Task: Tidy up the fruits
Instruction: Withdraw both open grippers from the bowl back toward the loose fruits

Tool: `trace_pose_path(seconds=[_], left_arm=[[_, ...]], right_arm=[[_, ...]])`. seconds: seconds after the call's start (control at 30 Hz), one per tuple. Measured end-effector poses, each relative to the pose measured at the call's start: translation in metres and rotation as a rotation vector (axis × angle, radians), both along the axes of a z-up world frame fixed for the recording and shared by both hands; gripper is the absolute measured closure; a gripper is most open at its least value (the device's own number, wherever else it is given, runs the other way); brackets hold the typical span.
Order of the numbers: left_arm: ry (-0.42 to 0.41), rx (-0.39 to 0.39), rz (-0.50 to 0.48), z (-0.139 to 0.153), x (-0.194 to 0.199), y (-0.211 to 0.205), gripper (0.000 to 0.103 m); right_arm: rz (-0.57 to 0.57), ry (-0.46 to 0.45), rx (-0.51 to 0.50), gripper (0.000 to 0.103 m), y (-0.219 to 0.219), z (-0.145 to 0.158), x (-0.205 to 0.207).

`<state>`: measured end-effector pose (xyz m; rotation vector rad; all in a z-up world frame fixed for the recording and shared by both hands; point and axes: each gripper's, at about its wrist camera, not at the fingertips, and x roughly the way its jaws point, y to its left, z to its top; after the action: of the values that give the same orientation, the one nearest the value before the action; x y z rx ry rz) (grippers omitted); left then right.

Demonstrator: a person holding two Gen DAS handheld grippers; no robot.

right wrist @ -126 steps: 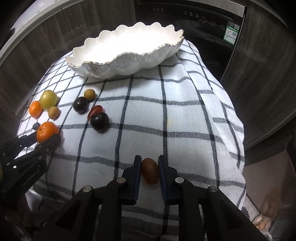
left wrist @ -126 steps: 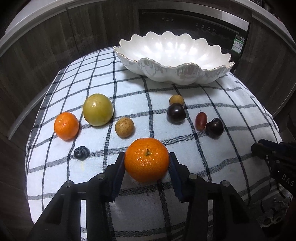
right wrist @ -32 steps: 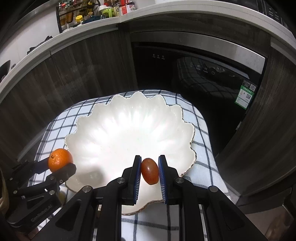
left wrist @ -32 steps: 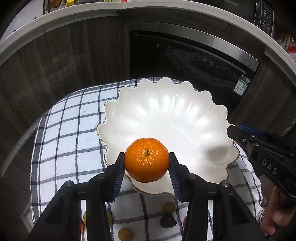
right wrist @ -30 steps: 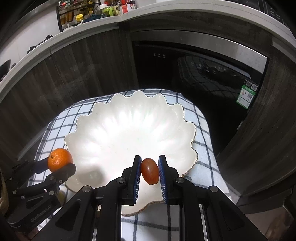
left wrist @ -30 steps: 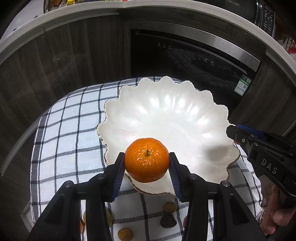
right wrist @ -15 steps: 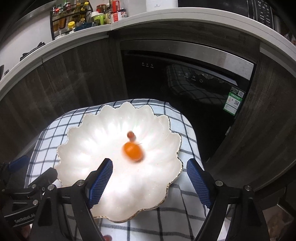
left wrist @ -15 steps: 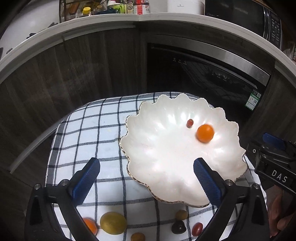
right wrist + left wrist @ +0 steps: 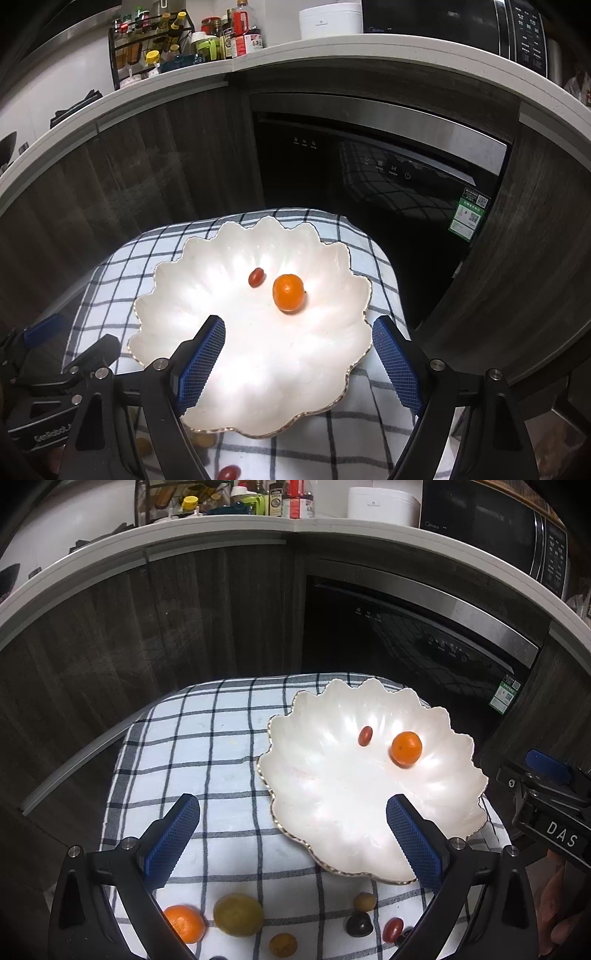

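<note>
You just dropped both fruits | mandarin [image 9: 406, 748] and small red fruit [image 9: 365, 736] now in bowl [image 9: 332, 812], far side | left gripper [image 9: 295, 840], right gripper [image 9: 299, 360] agape, empty | remaining fruit waits at cloth's [image 9: 184, 757] near edge.

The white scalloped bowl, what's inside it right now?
Inside the white scalloped bowl lie a round orange mandarin and a small red oval fruit, apart from each other. The claw fingers cover parts of the bowl's near side, so that area can't be checked.
</note>
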<state>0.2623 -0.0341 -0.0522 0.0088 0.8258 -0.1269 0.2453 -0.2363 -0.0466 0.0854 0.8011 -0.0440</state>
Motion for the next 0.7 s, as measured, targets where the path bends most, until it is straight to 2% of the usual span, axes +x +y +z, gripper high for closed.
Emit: trace_pose_path(seconds=[0.7], left_arm=[[-0.015,0.001,0.045,0.005,-0.034,0.030,0.000]], right_arm=[[0.039,-0.031,-0.013,0.020,0.030,0.009,-0.028]])
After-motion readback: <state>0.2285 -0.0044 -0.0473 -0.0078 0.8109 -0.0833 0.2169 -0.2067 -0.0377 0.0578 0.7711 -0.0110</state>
